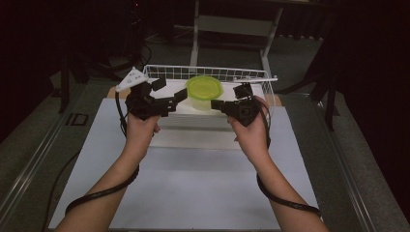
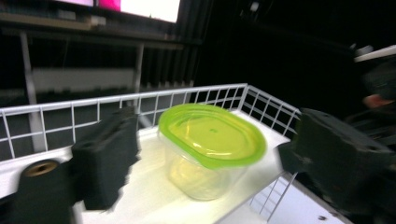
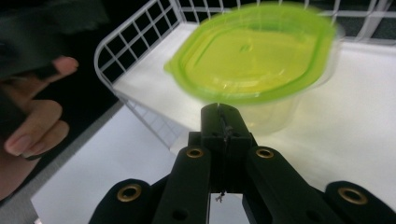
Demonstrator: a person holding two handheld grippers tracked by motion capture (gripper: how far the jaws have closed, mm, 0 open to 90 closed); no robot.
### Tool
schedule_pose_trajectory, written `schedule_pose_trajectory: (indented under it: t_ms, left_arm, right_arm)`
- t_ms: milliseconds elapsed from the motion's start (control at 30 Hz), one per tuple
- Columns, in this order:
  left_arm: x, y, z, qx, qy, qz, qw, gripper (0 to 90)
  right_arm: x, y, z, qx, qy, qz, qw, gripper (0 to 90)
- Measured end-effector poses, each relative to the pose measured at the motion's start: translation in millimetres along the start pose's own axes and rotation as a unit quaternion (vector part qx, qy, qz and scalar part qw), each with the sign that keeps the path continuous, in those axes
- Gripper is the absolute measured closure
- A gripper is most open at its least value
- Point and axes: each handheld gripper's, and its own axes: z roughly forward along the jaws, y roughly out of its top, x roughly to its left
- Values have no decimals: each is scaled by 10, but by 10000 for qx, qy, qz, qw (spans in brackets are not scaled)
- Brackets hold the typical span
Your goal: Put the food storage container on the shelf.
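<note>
Tub [image 1: 204,93] with a green lid [image 1: 204,87] is sitting on the white floor of a wire basket [image 1: 208,72], which is lying at twelve o'clock on the table [image 1: 193,193] in the high view. Left gripper [image 1: 181,94] is reaching in from nine o'clock of the tub; right gripper [image 1: 216,103] is reaching in from three o'clock, and both are pointing inward at the tub's sides.

In the left gripper view the jaws are standing wide apart, one at eight o'clock and one at four o'clock of the frame, with the tub [image 2: 205,163] lying between and beyond them; the pads are not touching it. The lid [image 2: 212,134] is sitting flat on the clear body, and the basket's rail [image 2: 116,99] is running behind from nine to two o'clock.

In the right gripper view the jaws are pressed together with nothing between them, their joined tip [image 3: 222,122] sitting just below the lid's [image 3: 252,51] rim, near or against the tub [image 3: 275,114] wall; contact cannot be told through the blur. A hand [image 3: 32,126] is showing at nine o'clock beside the basket's [image 3: 135,56] corner.
</note>
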Motion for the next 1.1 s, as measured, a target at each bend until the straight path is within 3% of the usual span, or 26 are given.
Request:
schedule_pose_trajectory:
  t_ms: [67,100,167,267,367,433,533,800,967,1067,1100]
  left_arm:
    - [-47,-97,-62,-105,5,32,9999,19]
    - [-93,-206,-132,-296,45,107,9995,19]
    - [-120,-259,-169,-365,102,180,9991,19]
    - [-210,-470,-315,-877,96,425,9952,19]
    - [-264,-551,-377,-970,90,553,9937,19]
    - [-281,-567,-381,-932,63,605,9938,19]
    - [-355,-621,-377,-640,76,802,9947,19]
    - [-436,-737,-337,-273,-49,811,9963,19]
    - [-439,-786,-334,-175,-232,765,9966,19]
    - [-439,-826,-341,-104,-282,823,9962,19]
    - [-437,-839,-346,-95,-330,814,9961,19]
  right_arm:
    - [-4,-78,109,103,-25,-9,9999,900]
    - [-11,-93,145,135,-43,-7,9999,900]
    - [-25,-106,171,127,-53,11,9999,900]
    - [-72,-127,263,138,-43,161,9998,900]
    - [-78,-126,322,159,-100,160,9997,900]
    - [-83,-117,352,169,-133,166,9996,900]
    - [-93,-96,383,154,-155,215,9995,900]
    - [-98,-51,424,79,-149,304,9994,900]
    - [-85,-75,396,84,34,383,9992,900]
    - [-48,-107,357,80,146,302,9994,897]
    - [9,-153,303,43,241,175,9995,855]
